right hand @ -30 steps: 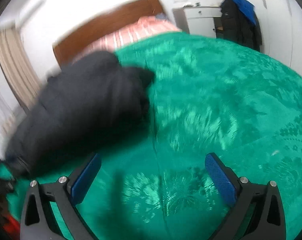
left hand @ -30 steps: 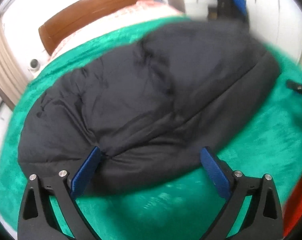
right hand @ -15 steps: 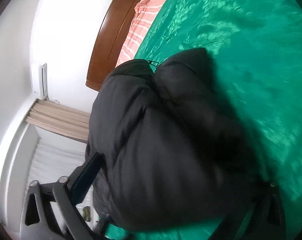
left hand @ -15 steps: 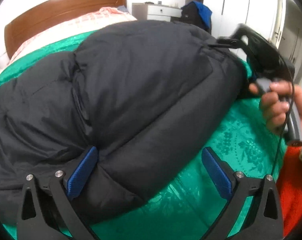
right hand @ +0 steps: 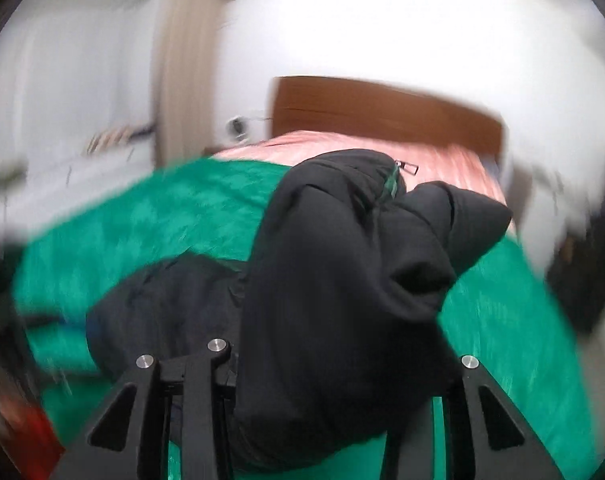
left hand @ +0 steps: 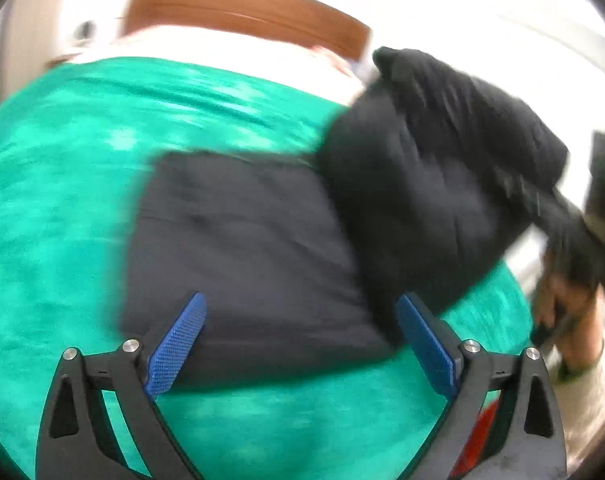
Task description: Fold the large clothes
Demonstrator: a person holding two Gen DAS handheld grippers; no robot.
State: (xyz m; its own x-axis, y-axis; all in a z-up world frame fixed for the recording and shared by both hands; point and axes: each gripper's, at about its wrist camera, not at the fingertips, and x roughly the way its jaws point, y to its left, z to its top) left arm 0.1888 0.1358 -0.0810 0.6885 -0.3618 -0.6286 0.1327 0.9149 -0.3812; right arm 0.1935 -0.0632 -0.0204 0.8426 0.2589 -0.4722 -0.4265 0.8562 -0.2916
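A large black padded jacket point(left hand: 262, 248) lies on the green bedspread point(left hand: 62, 184). Its lower part is flat; its right part point(left hand: 434, 168) is lifted and hangs from the right gripper, seen at the far right of the left wrist view point(left hand: 582, 248). My left gripper point(left hand: 298, 344) is open, its blue pads just over the jacket's near edge. In the right wrist view the jacket point(right hand: 342, 288) fills the space between the fingers of my right gripper point(right hand: 334, 392), which is shut on its fabric; the pads are hidden.
A wooden headboard point(right hand: 382, 108) and pink striped bedding point(right hand: 342, 148) are at the far end of the bed. A beige curtain point(right hand: 182, 60) hangs at the left wall. Something red point(left hand: 474, 448) lies off the bed's near edge.
The right gripper has closed on the jacket and raised its right part off the bed. The left gripper has pulled back towards the jacket's near edge and stays open.
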